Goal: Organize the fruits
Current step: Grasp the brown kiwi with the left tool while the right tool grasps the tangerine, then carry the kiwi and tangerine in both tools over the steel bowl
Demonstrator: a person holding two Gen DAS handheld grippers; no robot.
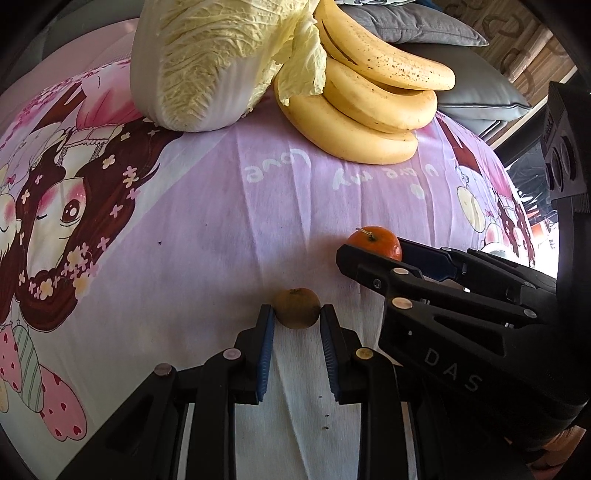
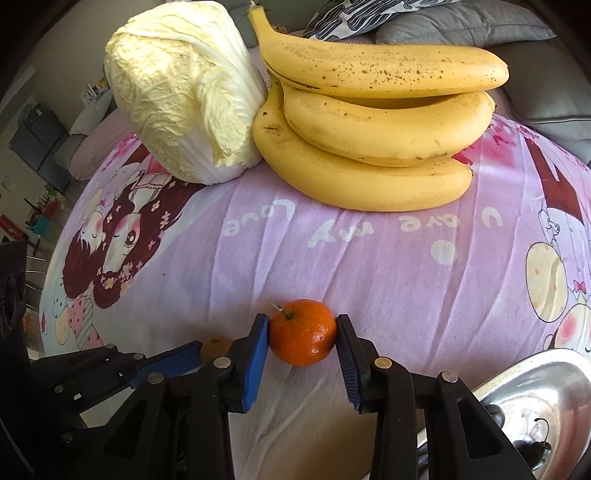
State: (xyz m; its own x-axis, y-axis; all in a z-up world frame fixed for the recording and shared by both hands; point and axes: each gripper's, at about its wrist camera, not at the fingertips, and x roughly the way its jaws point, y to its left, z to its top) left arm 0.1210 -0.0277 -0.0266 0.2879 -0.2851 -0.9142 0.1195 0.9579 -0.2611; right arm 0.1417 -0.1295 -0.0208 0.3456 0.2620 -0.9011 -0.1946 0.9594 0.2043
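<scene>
My left gripper (image 1: 297, 314) is shut on a small brown fruit (image 1: 297, 308), held just above the pink cartoon cloth (image 1: 221, 221). My right gripper (image 2: 302, 332) is shut on a small orange tangerine (image 2: 303, 332); it also shows in the left wrist view (image 1: 376, 242) with the right gripper (image 1: 373, 251) around it. The left gripper (image 2: 207, 349) shows at lower left of the right wrist view, with the brown fruit (image 2: 216, 345) partly hidden. A bunch of yellow bananas (image 2: 373, 122) lies at the far side of the cloth, also seen in the left wrist view (image 1: 369, 96).
A pale napa cabbage (image 2: 184, 99) lies left of the bananas, touching them; it also shows in the left wrist view (image 1: 207, 62). A shiny metal bowl (image 2: 532, 391) sits at the lower right. Grey cushions (image 2: 480, 22) lie behind the bananas.
</scene>
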